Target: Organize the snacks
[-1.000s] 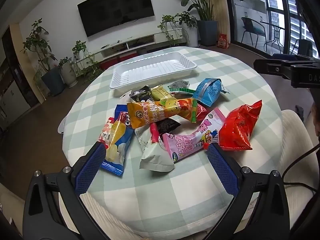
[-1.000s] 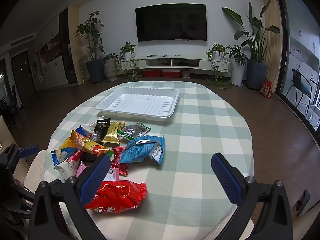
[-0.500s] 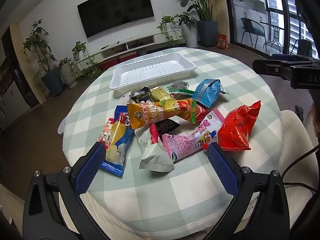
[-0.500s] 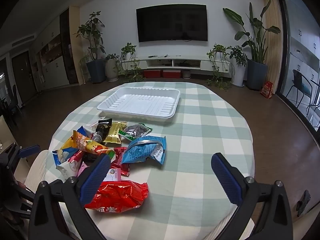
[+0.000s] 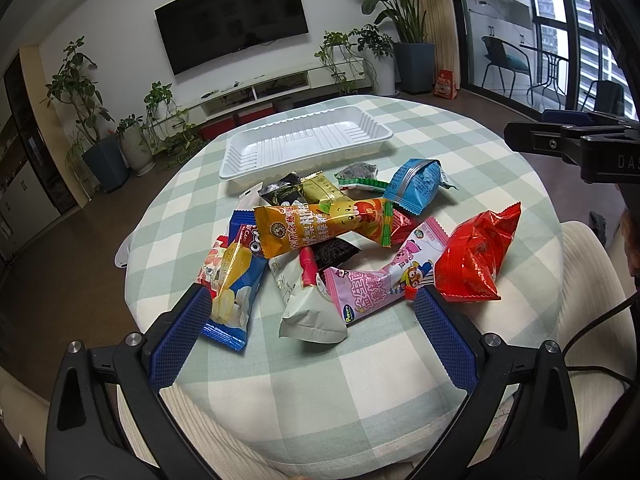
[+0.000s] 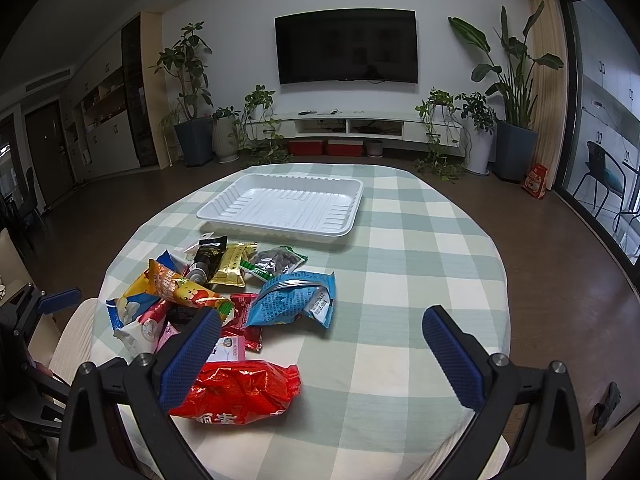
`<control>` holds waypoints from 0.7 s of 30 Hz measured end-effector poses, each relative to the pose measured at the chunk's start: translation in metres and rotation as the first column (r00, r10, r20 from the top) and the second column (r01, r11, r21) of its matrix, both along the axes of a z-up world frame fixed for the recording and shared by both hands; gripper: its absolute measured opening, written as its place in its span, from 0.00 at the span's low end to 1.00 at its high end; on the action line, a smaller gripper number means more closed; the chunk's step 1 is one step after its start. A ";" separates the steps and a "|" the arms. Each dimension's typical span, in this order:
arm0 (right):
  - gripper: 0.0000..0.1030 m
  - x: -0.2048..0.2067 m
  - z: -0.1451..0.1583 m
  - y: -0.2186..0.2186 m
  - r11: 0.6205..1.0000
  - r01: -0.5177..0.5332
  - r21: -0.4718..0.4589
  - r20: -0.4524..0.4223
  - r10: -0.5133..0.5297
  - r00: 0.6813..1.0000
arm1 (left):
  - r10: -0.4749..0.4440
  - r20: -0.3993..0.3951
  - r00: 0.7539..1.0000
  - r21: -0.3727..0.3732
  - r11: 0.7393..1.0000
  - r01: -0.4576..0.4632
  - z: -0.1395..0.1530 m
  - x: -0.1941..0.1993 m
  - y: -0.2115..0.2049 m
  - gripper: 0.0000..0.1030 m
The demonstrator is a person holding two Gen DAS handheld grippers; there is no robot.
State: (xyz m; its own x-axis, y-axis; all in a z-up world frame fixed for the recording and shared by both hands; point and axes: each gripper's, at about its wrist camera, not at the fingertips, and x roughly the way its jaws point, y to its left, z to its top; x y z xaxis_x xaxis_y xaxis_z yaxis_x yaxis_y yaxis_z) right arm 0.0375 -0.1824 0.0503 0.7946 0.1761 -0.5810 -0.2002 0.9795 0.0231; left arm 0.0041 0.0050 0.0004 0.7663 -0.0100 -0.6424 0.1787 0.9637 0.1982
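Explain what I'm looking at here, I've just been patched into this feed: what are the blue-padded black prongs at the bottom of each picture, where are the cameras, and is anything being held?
The prongs are the fingers of two hand-held grippers; a person carries one in each hand. Each picture comes from a fisheye camera on one gripper, looking forward along its fingers.

The left gripper hangs over a heap of snack packets on a round table with a checked cloth. Nearest it lie a pink packet and a red bag.

The right gripper sees the same heap from the other side, with the red bag closest and a blue packet further on. Each gripper shows at the edge of the other's view.

Beyond the heap sits a white tray with nothing in it. Both grippers are open and hold nothing.
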 end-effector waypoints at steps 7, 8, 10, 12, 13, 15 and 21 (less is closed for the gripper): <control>1.00 0.000 0.000 0.001 1.000 0.000 -0.001 0.001 0.000 1.000 | 0.001 0.000 1.000 0.000 1.000 -0.001 0.000 0.000 0.001 1.00; 1.00 -0.001 0.000 0.001 1.000 0.000 -0.001 0.001 0.000 1.000 | 0.001 0.000 1.000 -0.001 1.000 -0.001 0.000 0.000 0.000 1.00; 1.00 -0.001 0.000 0.001 1.000 -0.001 0.000 0.001 0.001 1.000 | 0.000 0.001 1.000 -0.001 1.000 0.000 0.000 0.000 0.000 1.00; 1.00 -0.001 0.000 0.001 1.000 -0.001 -0.001 0.001 0.001 1.000 | 0.000 0.001 1.000 -0.001 1.000 0.000 0.000 0.000 0.000 1.00; 1.00 -0.001 0.000 0.002 1.000 -0.001 -0.001 0.001 0.001 1.000 | 0.000 0.000 1.000 -0.001 1.000 0.000 0.000 0.000 0.000 1.00; 1.00 -0.001 0.000 0.002 1.000 -0.001 -0.002 0.002 0.001 1.000 | 0.000 0.001 1.000 -0.002 1.000 0.000 0.000 0.000 0.000 1.00; 1.00 -0.002 0.001 0.002 1.000 -0.001 -0.002 0.003 0.001 1.000 | 0.000 0.001 1.000 -0.002 1.000 0.000 0.000 0.000 0.000 1.00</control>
State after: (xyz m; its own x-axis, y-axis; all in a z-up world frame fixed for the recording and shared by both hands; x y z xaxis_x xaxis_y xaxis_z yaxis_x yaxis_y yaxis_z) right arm 0.0359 -0.1801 0.0509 0.7959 0.1757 -0.5794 -0.2011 0.9794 0.0208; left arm 0.0039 0.0054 0.0006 0.7671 -0.0111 -0.6414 0.1784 0.9641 0.1967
